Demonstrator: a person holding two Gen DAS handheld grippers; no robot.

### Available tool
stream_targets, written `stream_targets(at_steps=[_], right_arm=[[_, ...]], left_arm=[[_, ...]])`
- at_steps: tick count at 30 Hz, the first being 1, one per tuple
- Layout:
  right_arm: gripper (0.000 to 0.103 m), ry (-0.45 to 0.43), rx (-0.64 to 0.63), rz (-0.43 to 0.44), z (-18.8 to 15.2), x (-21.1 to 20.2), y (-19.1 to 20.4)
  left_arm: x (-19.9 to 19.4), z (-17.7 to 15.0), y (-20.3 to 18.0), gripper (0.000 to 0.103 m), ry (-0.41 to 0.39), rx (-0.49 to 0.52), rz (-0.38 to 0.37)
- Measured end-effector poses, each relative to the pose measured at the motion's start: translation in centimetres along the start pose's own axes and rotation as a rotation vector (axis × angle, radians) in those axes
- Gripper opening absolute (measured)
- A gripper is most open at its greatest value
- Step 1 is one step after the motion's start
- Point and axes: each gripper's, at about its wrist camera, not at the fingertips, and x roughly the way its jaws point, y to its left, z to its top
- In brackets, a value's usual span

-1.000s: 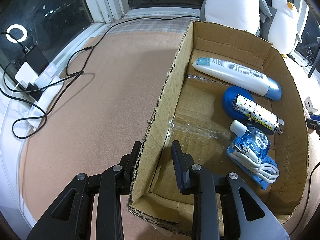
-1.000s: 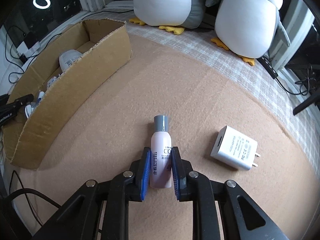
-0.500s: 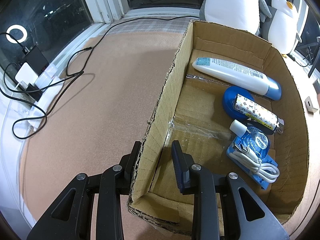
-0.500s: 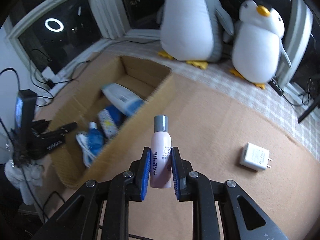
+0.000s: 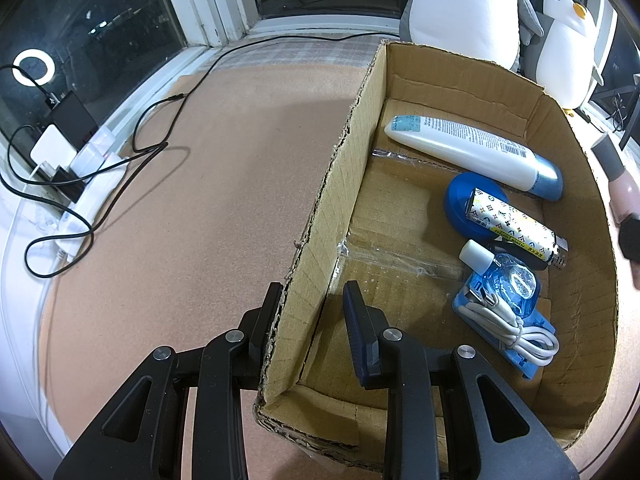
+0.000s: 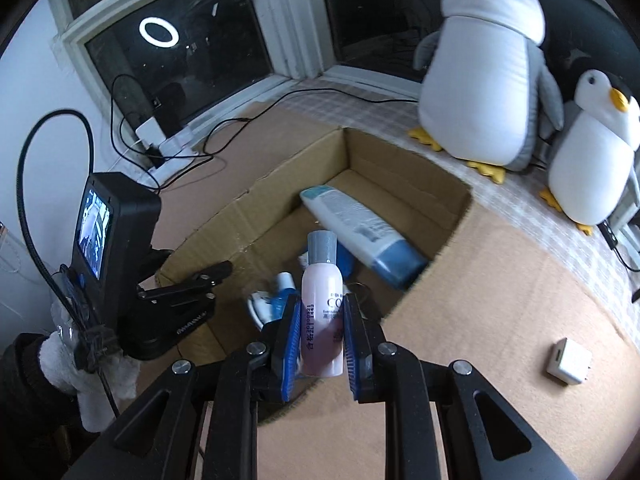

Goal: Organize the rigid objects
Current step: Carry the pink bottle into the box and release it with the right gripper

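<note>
Dark night windows [image 5: 100, 20], white frames, ring-light reflection [image 6: 159, 32], tan mat [image 5: 224, 168]

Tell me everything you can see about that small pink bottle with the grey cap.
The small pink bottle with the grey cap looks like smooth plastic, paler at the shoulder and deeper pink lower down, with dark print on its front. Its cap is on. The right gripper clamps its lower body between blue pads, cap pointing away from the gripper. It hangs in the air above the near edge of the open cardboard box, touching nothing but the pads.
</note>
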Motion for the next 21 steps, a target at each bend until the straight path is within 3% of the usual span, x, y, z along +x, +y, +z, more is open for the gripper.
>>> stream_targets(at_steps=[15, 16, 18, 21], right_arm=[[0.02, 0.019, -0.06, 0.022, 0.1, 1.8, 1.9], [0.024, 0.017, -0.064, 0.019, 0.2, 1.7, 2.0], [0.051, -0.008, -0.067, 0.009, 0.2, 1.3, 2.1], [0.057, -0.035, -0.064, 0.005, 0.1, 0.6, 2.0]], left_arm=[[0.0, 0.0, 0.0, 0.027, 0.0, 0.0, 0.0], [0.0, 0.0, 0.0, 0.027, 0.0, -0.001, 0.0], [-0.1, -0.1, -0.1, 0.027, -0.001, -0.001, 0.0], [-0.1, 0.0, -0.1, 0.027, -0.001, 0.0, 0.001]])
